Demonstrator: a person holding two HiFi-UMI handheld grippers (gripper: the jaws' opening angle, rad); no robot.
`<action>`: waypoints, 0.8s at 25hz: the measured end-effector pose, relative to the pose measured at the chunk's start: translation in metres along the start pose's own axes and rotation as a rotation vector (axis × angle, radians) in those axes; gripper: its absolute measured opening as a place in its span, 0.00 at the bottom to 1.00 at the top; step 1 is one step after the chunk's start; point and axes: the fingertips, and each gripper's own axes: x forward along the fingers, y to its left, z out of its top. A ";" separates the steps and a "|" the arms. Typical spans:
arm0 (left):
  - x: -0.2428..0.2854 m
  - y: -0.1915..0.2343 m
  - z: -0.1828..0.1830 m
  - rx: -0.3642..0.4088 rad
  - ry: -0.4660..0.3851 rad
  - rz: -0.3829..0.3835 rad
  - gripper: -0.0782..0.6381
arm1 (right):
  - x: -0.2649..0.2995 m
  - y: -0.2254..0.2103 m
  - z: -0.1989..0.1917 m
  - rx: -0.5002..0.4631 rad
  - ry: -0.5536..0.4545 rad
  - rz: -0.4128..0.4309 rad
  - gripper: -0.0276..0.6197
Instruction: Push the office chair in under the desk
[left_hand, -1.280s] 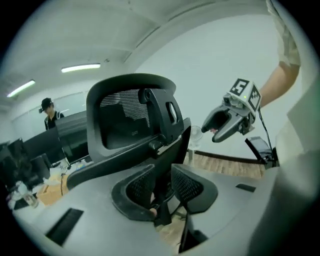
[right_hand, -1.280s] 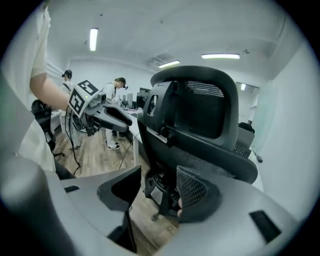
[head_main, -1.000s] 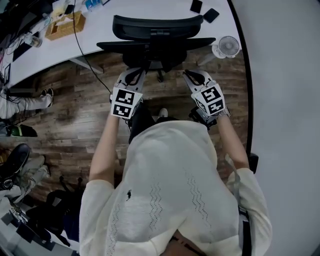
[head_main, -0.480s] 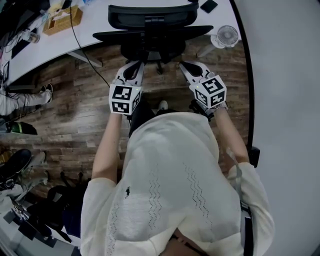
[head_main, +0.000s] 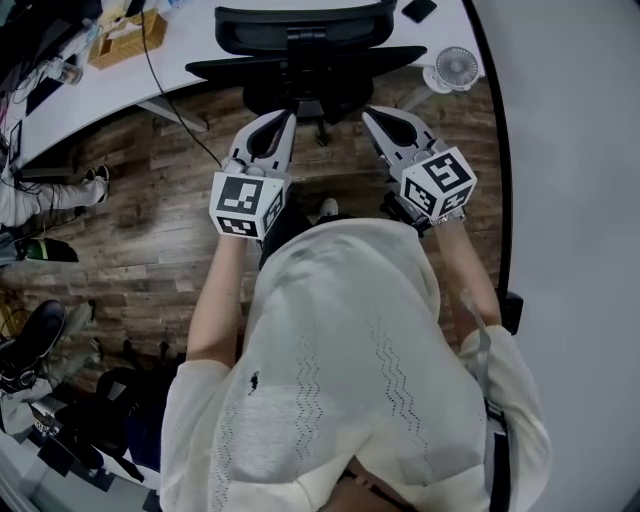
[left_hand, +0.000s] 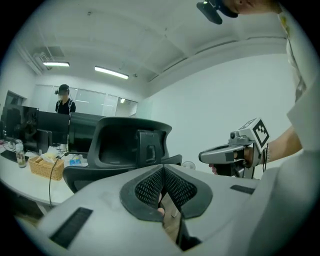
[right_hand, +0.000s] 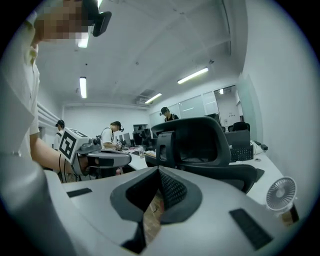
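The black office chair (head_main: 305, 40) stands against the white desk (head_main: 200, 45), its seat tucked beneath the top. My left gripper (head_main: 287, 119) and right gripper (head_main: 367, 114) are held side by side just behind the chair's back, not touching it. Both are shut, with nothing between the pads. In the left gripper view the shut left gripper (left_hand: 162, 168) points at the chair (left_hand: 127, 145), and the right gripper (left_hand: 202, 157) shows beside it. From the right gripper view, the shut right gripper (right_hand: 159, 171) faces the chair (right_hand: 200, 142), the left gripper (right_hand: 127, 159) at its left.
A small white fan (head_main: 457, 68) and dark phones (head_main: 418, 10) lie on the desk's right end beside a pale wall (head_main: 570, 150). A wicker basket (head_main: 125, 42) and a black cable (head_main: 165, 95) lie left. People (right_hand: 114, 135) work at monitors beyond. Wood floor (head_main: 130, 220) surrounds me.
Both grippers have risen towards the head camera and look larger, now pointing more nearly level. The chair stays tucked at the desk.
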 end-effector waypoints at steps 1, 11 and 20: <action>-0.002 -0.002 0.006 -0.003 -0.012 -0.001 0.13 | -0.002 0.002 0.006 -0.002 -0.013 0.005 0.04; -0.023 -0.027 0.051 -0.014 -0.109 -0.005 0.13 | -0.029 0.018 0.059 -0.022 -0.136 -0.002 0.04; -0.032 -0.030 0.052 -0.038 -0.149 0.052 0.13 | -0.048 0.022 0.082 -0.030 -0.198 -0.112 0.04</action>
